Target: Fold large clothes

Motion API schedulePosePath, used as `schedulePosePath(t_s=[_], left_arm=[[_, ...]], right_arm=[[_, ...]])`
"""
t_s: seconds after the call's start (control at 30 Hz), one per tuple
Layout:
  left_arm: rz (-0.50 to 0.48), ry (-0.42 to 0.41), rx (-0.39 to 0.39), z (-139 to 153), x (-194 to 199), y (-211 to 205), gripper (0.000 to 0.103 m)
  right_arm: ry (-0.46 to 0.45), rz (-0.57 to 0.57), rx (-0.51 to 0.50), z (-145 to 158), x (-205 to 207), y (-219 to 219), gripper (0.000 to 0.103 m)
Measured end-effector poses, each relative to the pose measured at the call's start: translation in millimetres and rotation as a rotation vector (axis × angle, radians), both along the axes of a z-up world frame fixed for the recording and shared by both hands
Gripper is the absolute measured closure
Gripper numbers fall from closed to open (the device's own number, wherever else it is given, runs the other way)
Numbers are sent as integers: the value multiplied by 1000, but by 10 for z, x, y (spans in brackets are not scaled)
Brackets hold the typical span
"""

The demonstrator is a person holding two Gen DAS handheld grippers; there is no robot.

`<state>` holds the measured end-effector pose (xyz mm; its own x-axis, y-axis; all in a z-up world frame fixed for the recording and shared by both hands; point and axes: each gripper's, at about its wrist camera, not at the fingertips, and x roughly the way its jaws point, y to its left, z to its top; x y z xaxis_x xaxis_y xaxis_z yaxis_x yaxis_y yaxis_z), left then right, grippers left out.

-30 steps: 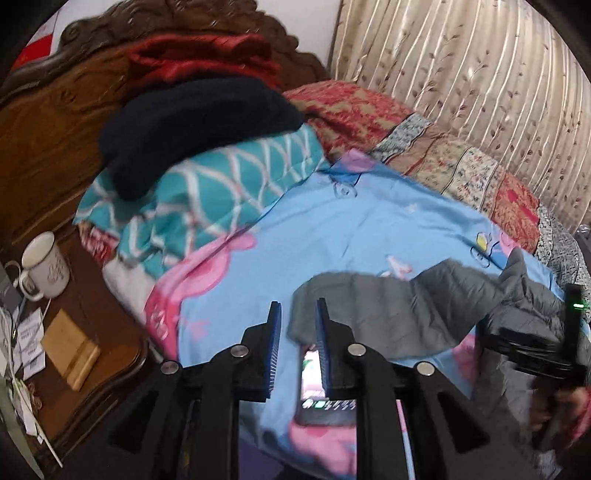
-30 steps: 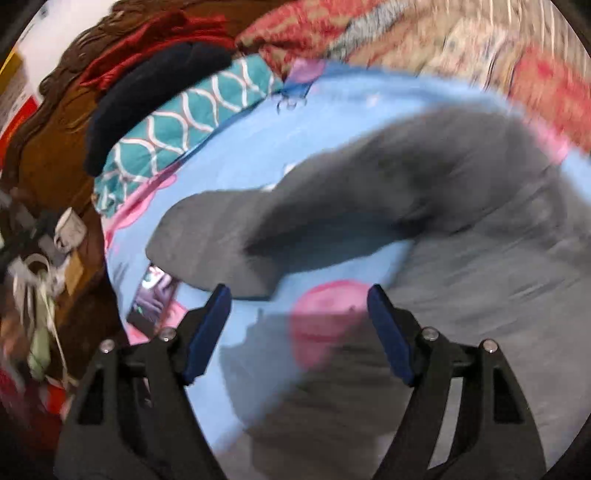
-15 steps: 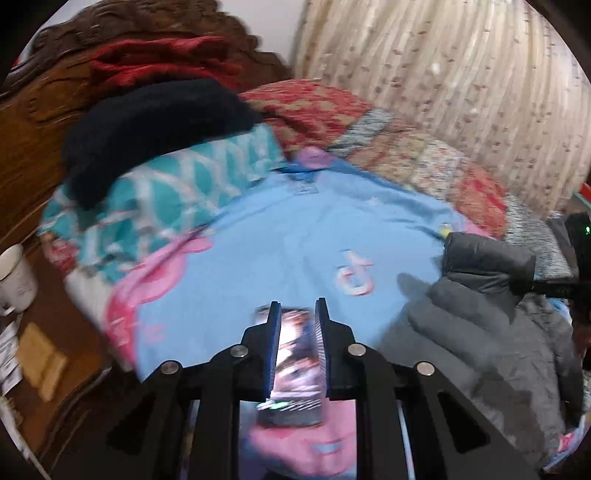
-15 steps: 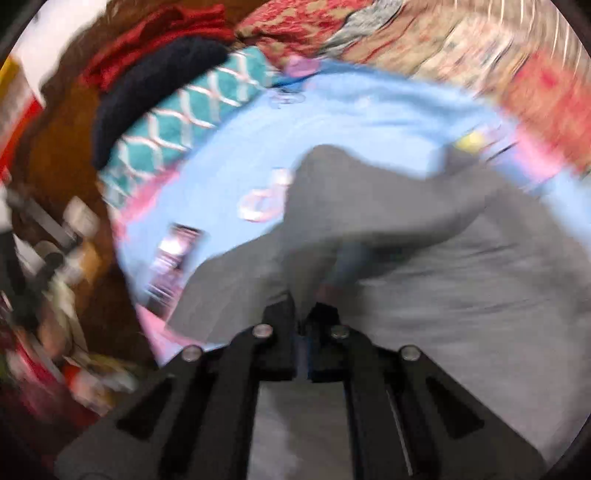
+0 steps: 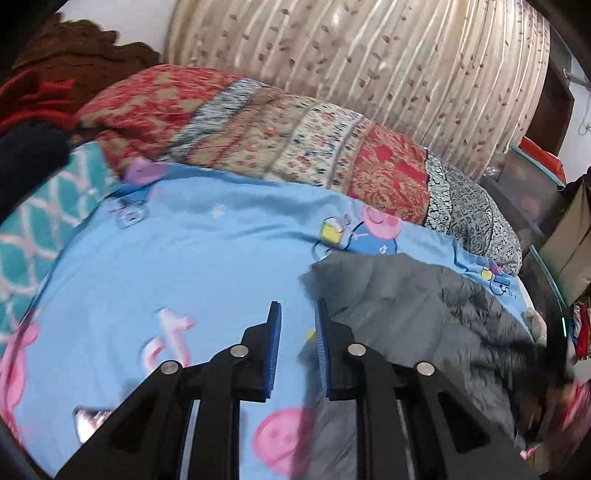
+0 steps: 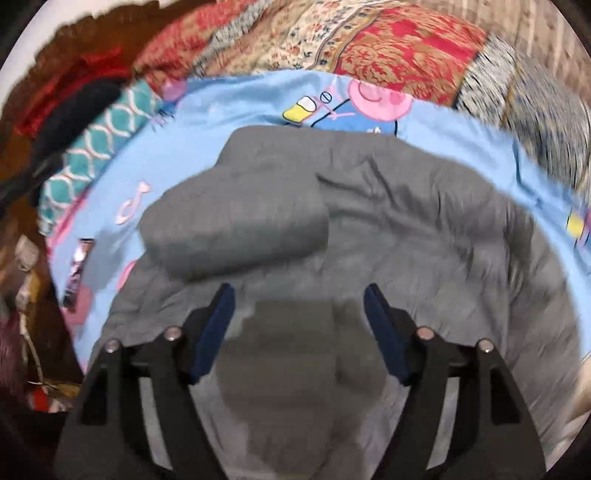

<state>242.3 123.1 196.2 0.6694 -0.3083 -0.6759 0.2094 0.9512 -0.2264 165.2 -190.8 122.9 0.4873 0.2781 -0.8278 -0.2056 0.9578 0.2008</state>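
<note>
A large grey padded jacket [image 6: 369, 229] lies on a blue cartoon-print bedsheet [image 6: 229, 96]. One sleeve [image 6: 236, 229] is folded across its body. My right gripper [image 6: 299, 295] is open and empty just above the jacket's middle. In the left wrist view the jacket [image 5: 424, 314] lies to the right. My left gripper [image 5: 297, 314] hovers over the sheet [image 5: 184, 258] at the jacket's left edge, its jaws a narrow gap apart with nothing between them.
A patchwork quilt [image 5: 295, 136] is rolled along the far side under a striped curtain [image 5: 369, 55]. Teal pillow [image 5: 22, 229], dark and red clothes and the wooden headboard [image 6: 92, 29] are at the left. A phone [image 6: 75, 266] lies near the sheet's left edge.
My right gripper carried the sleeve over the jacket's body, let go and now stands open. My left gripper swung right, from over the phone to the jacket's edge.
</note>
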Motion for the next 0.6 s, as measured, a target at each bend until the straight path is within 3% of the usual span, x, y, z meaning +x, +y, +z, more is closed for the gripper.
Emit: schedulePosePath(t_s=[0.07,0.2,0.23,0.27,0.3,0.37,0.43,0.53,0.57,0.6], left_arm=[[-56,22,23,-48,222,-311,103],[-216,78,-29,-246,439,-899,103],[-255,81,-32,-310,447,-1038,103],[-282,81,-4,-419,469,-1246,103],[-287,76,46,-532,501,-1409,103],[-258,94,149,-821,609,-1634,103],[-169,151,261,-1223,822,-1726,103],[-14,113,417,-1507,1018,-1642,103],[43,80,459,-1592,1071,-1568,103],[89,63,491,-1657,1115,-1537,103]], right_arm=[[33,-26,25,-200,-194,-26,33],[127,-11,122,-638,-541,66,33],[140,21,114,-694,-578,142,39],[147,50,86,-739,-559,192,69],[146,80,23,-735,-506,252,87],[107,83,-51,-614,-384,212,94],[16,14,-263,-419,-122,51,95],[-81,-149,-553,-315,364,-313,94],[-91,-201,-591,-331,543,-466,82],[-90,-232,-594,-359,649,-591,60]])
